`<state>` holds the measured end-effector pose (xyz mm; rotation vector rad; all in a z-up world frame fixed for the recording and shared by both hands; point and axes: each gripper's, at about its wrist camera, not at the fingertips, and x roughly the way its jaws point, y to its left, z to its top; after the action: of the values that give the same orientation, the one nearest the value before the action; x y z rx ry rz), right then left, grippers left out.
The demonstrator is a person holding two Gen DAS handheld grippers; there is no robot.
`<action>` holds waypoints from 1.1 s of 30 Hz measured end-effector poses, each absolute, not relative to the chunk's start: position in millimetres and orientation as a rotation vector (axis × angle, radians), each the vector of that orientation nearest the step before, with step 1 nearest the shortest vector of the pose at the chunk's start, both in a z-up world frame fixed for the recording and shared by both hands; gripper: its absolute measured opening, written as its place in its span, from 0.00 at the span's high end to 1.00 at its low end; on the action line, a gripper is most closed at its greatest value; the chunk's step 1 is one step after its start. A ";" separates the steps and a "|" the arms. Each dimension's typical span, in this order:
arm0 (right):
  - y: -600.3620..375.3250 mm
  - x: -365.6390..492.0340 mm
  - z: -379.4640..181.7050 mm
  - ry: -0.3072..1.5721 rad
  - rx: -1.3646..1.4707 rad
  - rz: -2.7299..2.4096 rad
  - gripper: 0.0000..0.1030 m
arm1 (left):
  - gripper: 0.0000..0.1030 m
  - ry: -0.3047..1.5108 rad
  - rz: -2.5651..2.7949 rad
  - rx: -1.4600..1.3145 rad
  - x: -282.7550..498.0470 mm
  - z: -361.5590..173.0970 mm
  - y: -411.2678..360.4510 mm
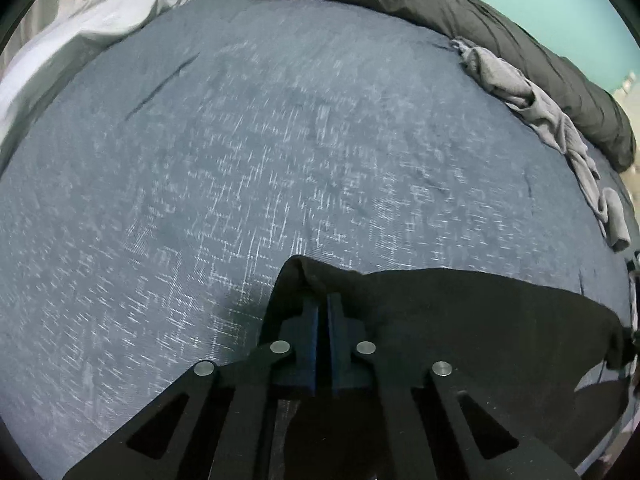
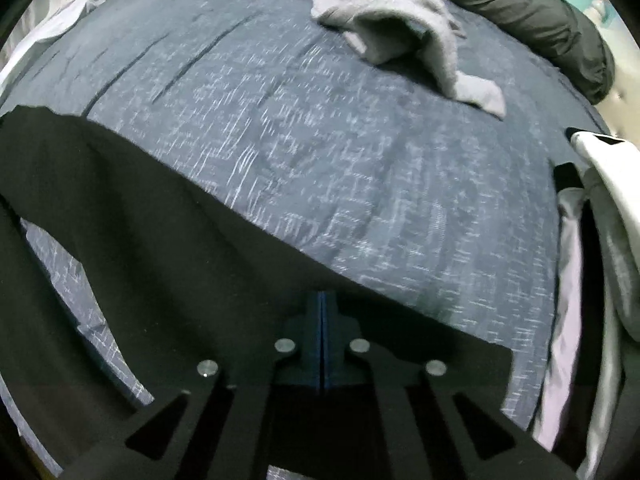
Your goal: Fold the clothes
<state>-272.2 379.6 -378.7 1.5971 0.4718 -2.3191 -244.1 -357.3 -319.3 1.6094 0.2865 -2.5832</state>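
A black garment (image 1: 480,312) hangs stretched between my two grippers above a blue bedspread (image 1: 240,160). My left gripper (image 1: 323,300) is shut on the garment's left corner, which drapes over the fingertips. My right gripper (image 2: 322,300) is shut on the other end of the same black garment (image 2: 140,208), which runs off to the left and sags below. A crumpled grey garment (image 2: 400,24) lies on the bed at the far side; it also shows in the left wrist view (image 1: 540,100) at the right.
A dark grey rolled duvet (image 1: 440,4) lies along the far edge of the bed. White bedding (image 1: 100,28) is bunched at the far left. Pale and grey clothes (image 2: 592,260) hang at the right edge of the bed. The wall behind is teal.
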 end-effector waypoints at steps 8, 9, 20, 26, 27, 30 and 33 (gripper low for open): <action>402.0 -268.7 -356.4 0.412 1.563 -2.382 1.00 | 0.98 0.295 -2.646 1.495 -233.7 -285.1 -362.9; 403.0 -269.1 -356.0 0.393 1.567 -2.376 1.00 | 0.98 0.293 -2.653 1.487 -234.5 -281.3 -363.3; 394.0 -273.4 -370.8 0.367 1.617 -2.291 0.64 | 0.98 0.286 -2.670 1.450 -225.7 -266.3 -358.1; 375.3 -274.4 -395.6 0.535 1.633 -2.235 0.63 | 0.98 0.277 -2.667 1.452 -224.6 -269.2 -357.4; 374.3 -274.7 -397.8 0.546 1.633 -2.235 0.64 | 0.98 0.277 -2.667 1.452 -224.6 -269.5 -357.6; 370.9 -271.9 -400.3 0.572 1.608 -2.247 0.85 | 0.98 0.279 -2.667 1.451 -224.4 -270.9 -358.3; 361.2 -264.4 -402.4 0.677 1.575 -2.259 0.96 | 0.98 0.283 -2.666 1.450 -223.6 -271.5 -358.9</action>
<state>-264.4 361.2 -402.4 1.5751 0.6769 -2.2591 -223.6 -358.9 -271.5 1.4499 0.2834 -2.6661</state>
